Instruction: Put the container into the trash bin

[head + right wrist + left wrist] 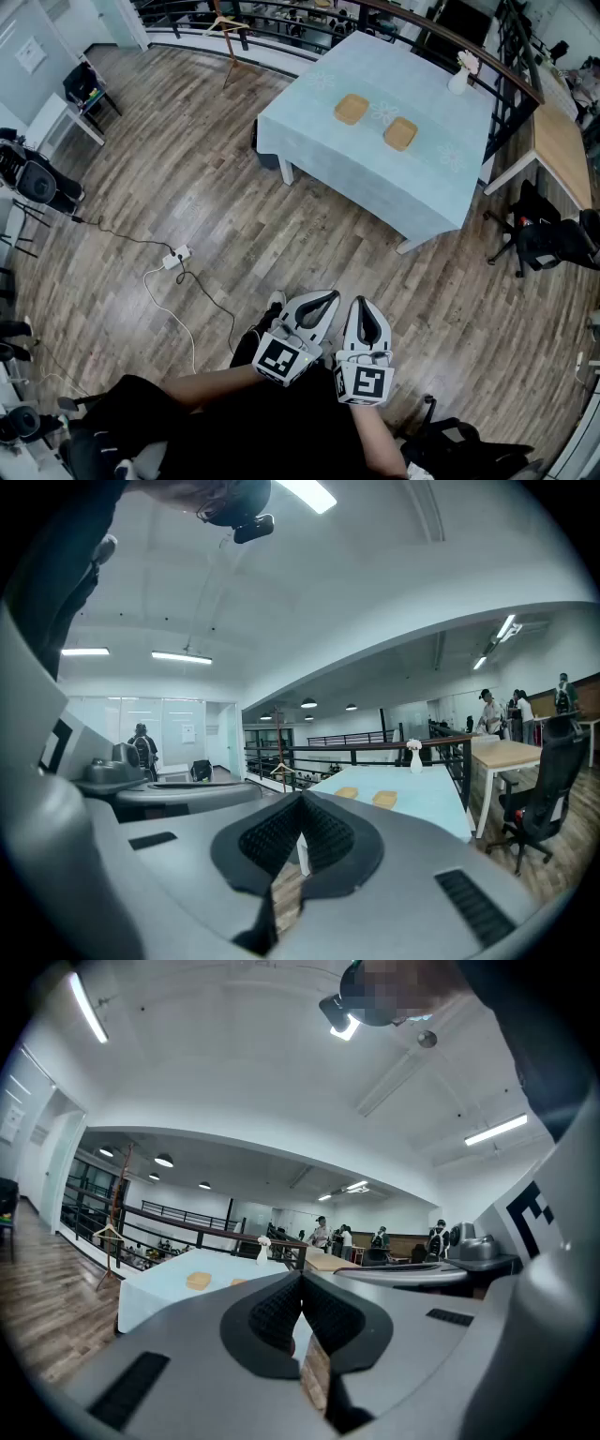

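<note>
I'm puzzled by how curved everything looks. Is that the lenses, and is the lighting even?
Yes, wide lenses. Head view: the table edges and floor planks bow, and the light is soft and even. Left gripper view: black rounded corners, and the ceiling strip light is washed out white. Right gripper view: the same dark corners, and the overhead strip light is blown out.
</note>
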